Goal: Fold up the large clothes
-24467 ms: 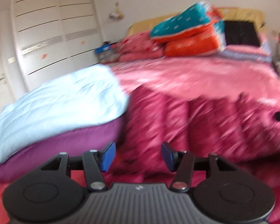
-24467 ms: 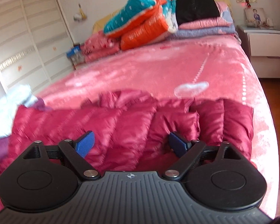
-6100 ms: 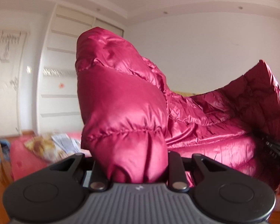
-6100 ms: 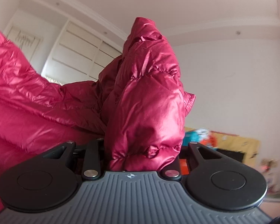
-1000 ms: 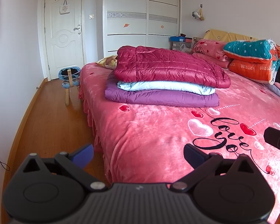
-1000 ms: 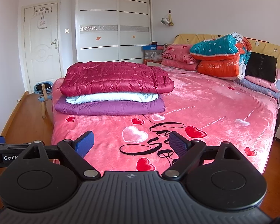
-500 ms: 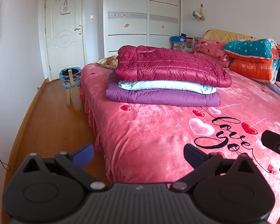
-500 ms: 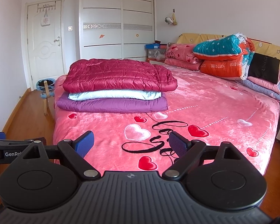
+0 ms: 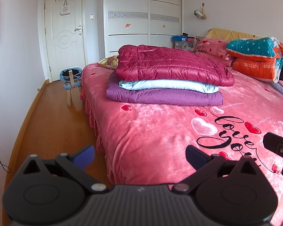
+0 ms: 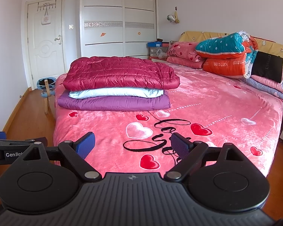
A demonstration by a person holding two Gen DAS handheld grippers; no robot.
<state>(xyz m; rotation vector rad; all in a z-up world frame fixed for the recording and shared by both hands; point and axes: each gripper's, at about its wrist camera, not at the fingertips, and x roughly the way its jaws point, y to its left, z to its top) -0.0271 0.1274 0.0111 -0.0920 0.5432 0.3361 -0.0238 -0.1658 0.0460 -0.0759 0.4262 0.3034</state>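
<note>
Now that the folded crimson quilted down coat (image 9: 171, 66) tops the 3-garment stack on the pink heart-print bed (image 9: 160, 135), the left gripper (image 9: 139, 153) and right gripper (image 10: 132, 144), which clamped it seconds ago, hang released and empty, suggesting folding is finished.

glossy crimson quilted down jacket (image 9: 171, 66) (image 10: 118, 72) | folded flat into a rectangle | top of stack, over folded pale-blue padded garment (image 9: 168, 84) | folded purple padded garment (image 9: 164, 96) beneath | on pink bed (image 9: 160, 128)

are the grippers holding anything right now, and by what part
Nothing is held. The left gripper and right gripper are both open and empty; the folded red jacket lies on the stack, untouched.
</note>
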